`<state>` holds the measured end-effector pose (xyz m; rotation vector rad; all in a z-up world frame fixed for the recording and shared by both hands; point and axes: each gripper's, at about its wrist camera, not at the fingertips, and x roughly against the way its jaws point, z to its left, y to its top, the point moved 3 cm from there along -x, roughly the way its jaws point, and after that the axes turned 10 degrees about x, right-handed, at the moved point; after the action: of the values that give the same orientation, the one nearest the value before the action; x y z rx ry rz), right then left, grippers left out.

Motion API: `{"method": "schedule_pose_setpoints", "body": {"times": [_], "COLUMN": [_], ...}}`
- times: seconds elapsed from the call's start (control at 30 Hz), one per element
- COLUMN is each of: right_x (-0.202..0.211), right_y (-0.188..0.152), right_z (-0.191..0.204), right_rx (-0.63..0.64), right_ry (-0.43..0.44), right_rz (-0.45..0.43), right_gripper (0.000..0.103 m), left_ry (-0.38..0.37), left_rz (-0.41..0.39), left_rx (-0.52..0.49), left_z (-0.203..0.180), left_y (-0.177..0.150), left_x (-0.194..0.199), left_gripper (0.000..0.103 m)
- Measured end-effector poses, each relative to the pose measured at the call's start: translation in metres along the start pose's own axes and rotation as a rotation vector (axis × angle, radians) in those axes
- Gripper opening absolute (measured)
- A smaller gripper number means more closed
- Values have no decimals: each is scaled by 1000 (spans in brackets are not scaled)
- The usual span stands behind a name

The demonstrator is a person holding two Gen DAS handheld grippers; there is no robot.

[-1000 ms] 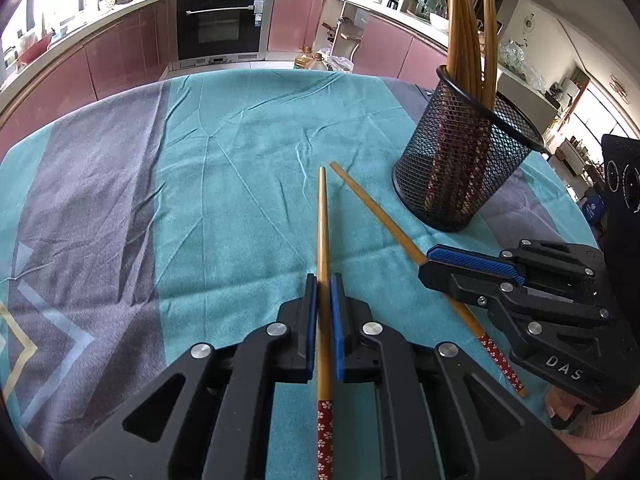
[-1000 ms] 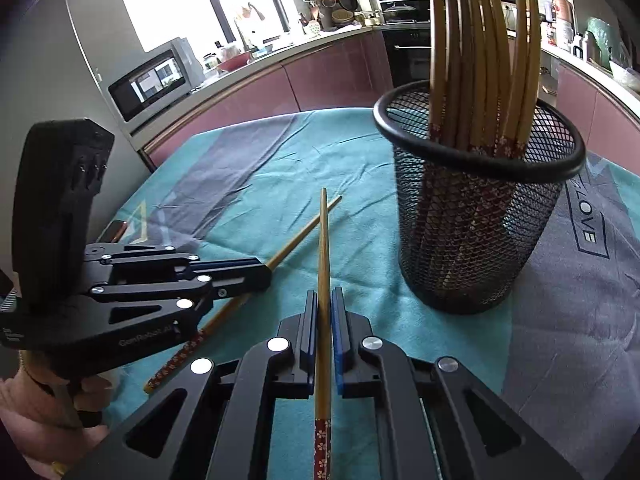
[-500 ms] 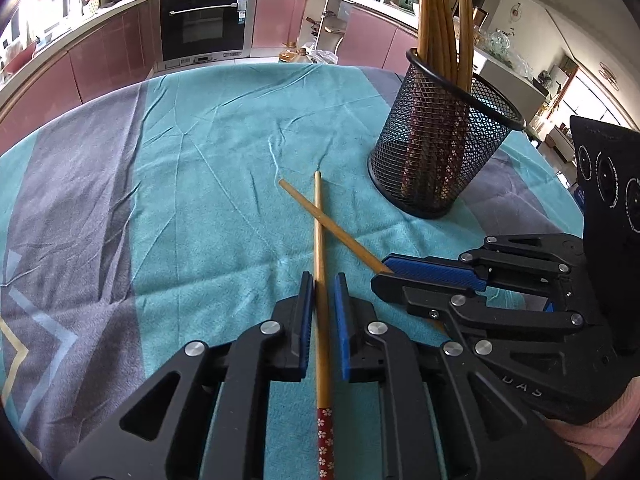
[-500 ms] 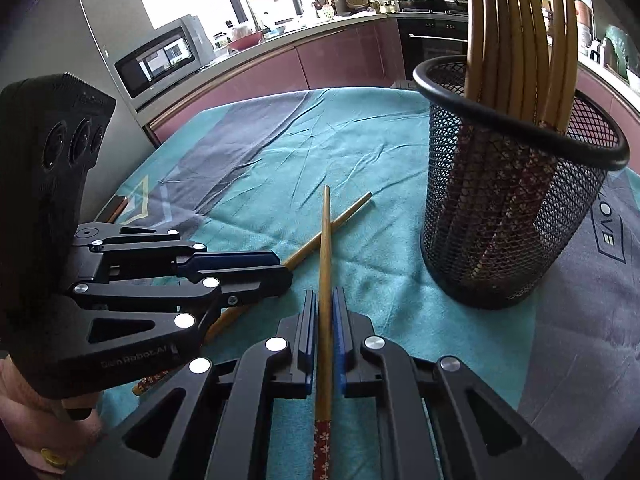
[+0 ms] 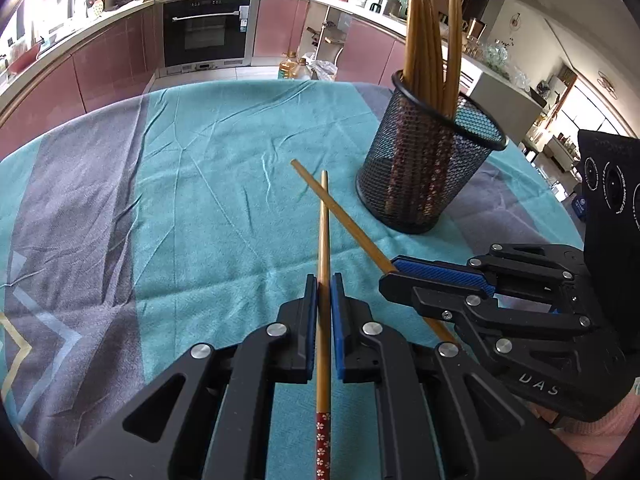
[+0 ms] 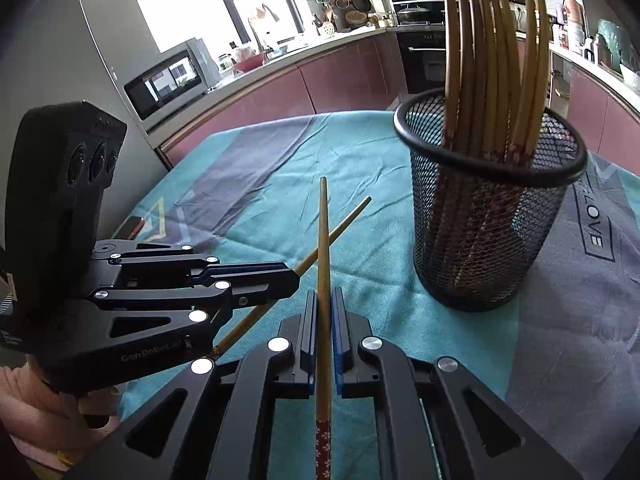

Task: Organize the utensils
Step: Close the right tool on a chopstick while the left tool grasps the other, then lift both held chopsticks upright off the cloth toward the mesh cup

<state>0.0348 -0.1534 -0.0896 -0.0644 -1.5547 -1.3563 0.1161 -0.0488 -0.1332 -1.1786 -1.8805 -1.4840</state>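
Note:
My left gripper (image 5: 324,280) is shut on a wooden chopstick (image 5: 323,240) with a red flowered end, tip pointing forward. My right gripper (image 6: 324,294) is shut on a second such chopstick (image 6: 323,240). The two chopsticks cross above the cloth. The right gripper shows in the left wrist view (image 5: 394,270), its chopstick (image 5: 344,216) running up-left. The left gripper shows in the right wrist view (image 6: 294,274), its chopstick (image 6: 344,222) running up-right. A black mesh cup (image 5: 424,164) holding several chopsticks stands ahead to the right; it also shows in the right wrist view (image 6: 484,216).
A teal and grey tablecloth (image 5: 200,200) covers the table. Kitchen cabinets and an oven (image 5: 208,32) stand beyond the far edge. A microwave (image 6: 168,80) sits on the counter at left in the right wrist view.
Both grippers have lifted and drawn back, each keeping its chopstick. The chopsticks, side by side before, now cross. The mesh cup appears further away in the left view.

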Motion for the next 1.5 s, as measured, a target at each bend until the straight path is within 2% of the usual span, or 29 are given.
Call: {"method": "schedule_pose_setpoints", "body": {"times": [0.37, 0.9, 1.5], "right_x": [28, 69, 90], "right_y": [6, 13, 18], "right_z": [0, -6, -16], "right_rx": [-23, -67, -79], "right_ry": [33, 47, 48], "right_rz": [-77, -193, -249], "right_gripper": [6, 6, 6], "left_ry": [-52, -212, -244], "left_rz": [-44, -85, -125], "left_rx": [-3, 16, -11], "left_z": [-11, -13, -24], "left_y": [3, 8, 15], "left_x": [27, 69, 89], "left_gripper": [8, 7, 7]}}
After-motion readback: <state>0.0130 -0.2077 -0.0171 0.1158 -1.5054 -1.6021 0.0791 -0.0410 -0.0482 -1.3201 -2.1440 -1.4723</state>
